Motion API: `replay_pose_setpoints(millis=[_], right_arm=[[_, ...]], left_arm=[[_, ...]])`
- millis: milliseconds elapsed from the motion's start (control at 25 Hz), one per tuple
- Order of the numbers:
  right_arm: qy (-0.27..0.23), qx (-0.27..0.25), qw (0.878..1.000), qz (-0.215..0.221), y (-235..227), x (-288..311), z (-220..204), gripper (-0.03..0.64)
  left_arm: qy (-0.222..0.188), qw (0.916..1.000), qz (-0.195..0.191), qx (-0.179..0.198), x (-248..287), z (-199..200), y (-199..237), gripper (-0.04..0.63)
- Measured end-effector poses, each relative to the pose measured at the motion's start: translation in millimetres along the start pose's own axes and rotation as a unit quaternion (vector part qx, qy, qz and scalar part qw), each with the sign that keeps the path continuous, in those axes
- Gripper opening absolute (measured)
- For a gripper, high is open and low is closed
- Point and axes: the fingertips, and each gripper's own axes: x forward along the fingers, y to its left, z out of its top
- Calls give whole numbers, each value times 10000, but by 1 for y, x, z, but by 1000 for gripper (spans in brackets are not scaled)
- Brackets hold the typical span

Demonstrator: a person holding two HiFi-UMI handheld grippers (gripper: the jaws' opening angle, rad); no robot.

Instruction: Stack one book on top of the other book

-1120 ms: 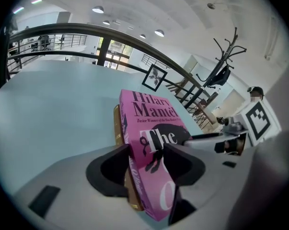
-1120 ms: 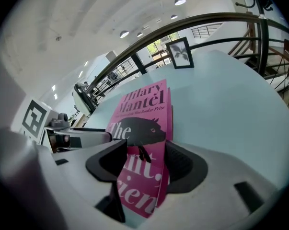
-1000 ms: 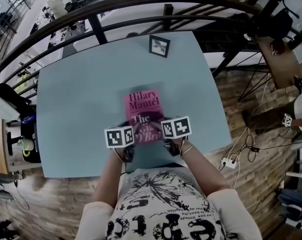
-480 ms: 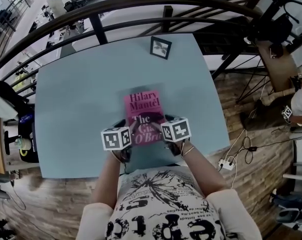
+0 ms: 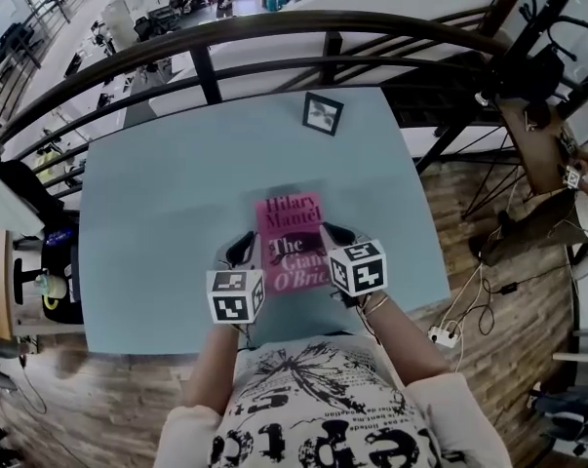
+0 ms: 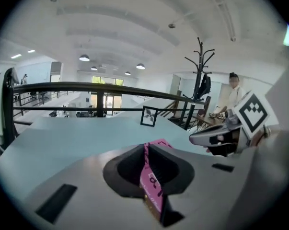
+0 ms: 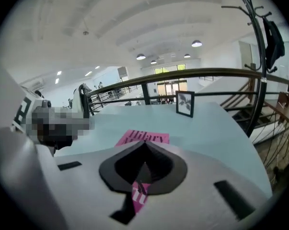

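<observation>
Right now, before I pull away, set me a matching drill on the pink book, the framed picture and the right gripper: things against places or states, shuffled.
Things:
1 pink book
2 framed picture
3 right gripper

Places or states:
A standing upright at the far edge of the table
B jaws shut, by the book's right edge
C lying flat on the table, cover up

Pairs: 1-C, 2-A, 3-B

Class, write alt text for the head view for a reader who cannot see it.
A pink book lies flat on a pale blue table, seen from above. Beside it hover the left tongs, closing on nothing, and the right tongs, shut.
</observation>
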Motion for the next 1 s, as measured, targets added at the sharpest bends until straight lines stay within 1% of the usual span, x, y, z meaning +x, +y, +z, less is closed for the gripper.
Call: replay_pose_setpoints(millis=[120,240,400,560,680,760,880,1000], right_arm=[[-680,-438,9967,-15,22,-15,34,-6],[-1418,-672,9876,39,50,-31,72,-6],[-2231,-987,9698,6,91,-53,116,-6],[-2808,-1238,9517,85,130,-74,150,-6],[-3132,-1327,9402,167,148,-89,170,-6],[-3267,-1350,9353,180,153,-95,180,-6],[-3301,-1388,9335,198,160,-96,188,-7],[-3324,-1387,9326,214,166,-97,189,-8]], left_arm=[[-654,9975,-127,247,-24,32,3,17],[-1250,9897,-183,674,-53,66,7,15],[-1756,9784,-229,1070,-94,99,22,14],[-2226,9680,-225,1139,-134,131,41,14],[-2454,9626,-114,1142,-160,149,54,14],[-2514,9614,-42,1122,-170,154,64,14],[-2527,9615,49,1079,-175,151,82,14],[-2580,9594,57,1139,-181,153,89,14]])
